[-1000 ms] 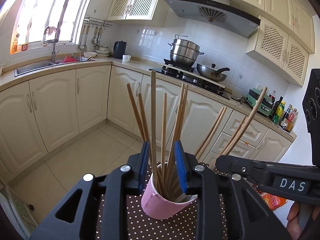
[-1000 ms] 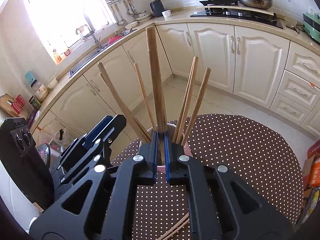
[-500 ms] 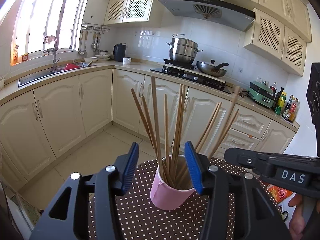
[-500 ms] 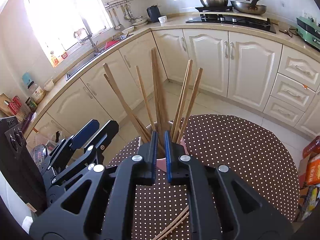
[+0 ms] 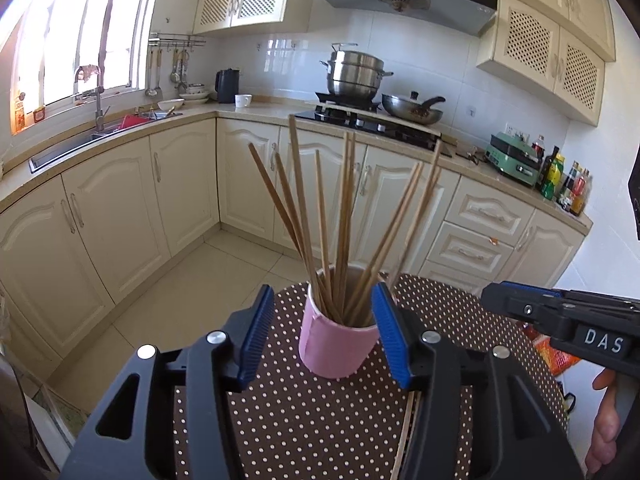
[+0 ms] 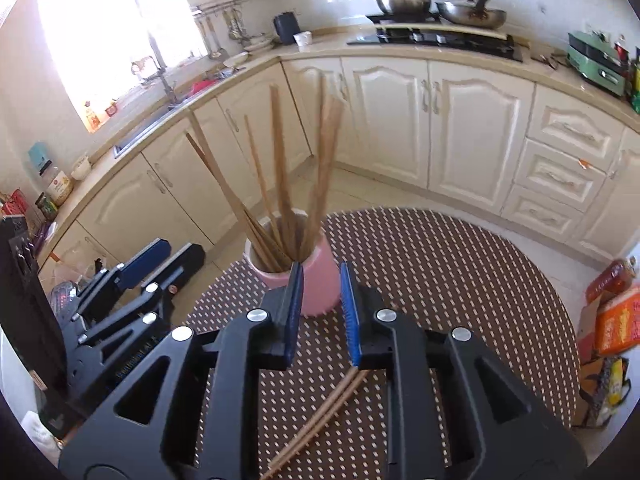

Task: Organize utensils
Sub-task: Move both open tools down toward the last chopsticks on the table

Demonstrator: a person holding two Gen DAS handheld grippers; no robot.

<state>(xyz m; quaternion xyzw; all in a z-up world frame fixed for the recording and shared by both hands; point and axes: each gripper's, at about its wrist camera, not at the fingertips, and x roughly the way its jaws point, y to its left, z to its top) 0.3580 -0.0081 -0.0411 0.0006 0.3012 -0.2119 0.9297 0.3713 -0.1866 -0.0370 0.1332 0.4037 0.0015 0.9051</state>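
Sitting upright on the polka-dot tabletop [image 5: 460,316], the pink cup [image 5: 336,344] is holding a fan of wooden chopsticks [image 5: 344,216], all standing with tips splaying outward. Left tool [image 5: 320,336] is hovering just in front of the cup, blue pads well apart and flanking it on both sides without touching; its jaws have just been opening, and the gap is wider than the cup. Right tool [image 6: 322,312] is sitting just in front of the cup in its own view, jaws narrowly parted and just been opening too; nothing gripped between the pads, only the cup wall showing through the gap behind them. In the left wrist view the right tool [image 5: 560,316] is coming in from the right edge, clear of the cup, with a bit of the person's hand [image 5: 604,420] under it. In the right wrist view the left tool [image 6: 160,264] is lying off to the cup's left. Loose chopstick pair [image 6: 320,412] is lying flat on the tabletop below the right tool, angled diagonally, partly hidden under the tool body. Orange packets [image 6: 616,316] are sitting at the tabletop's right edge; can't tell whether they're on it or beyond it.
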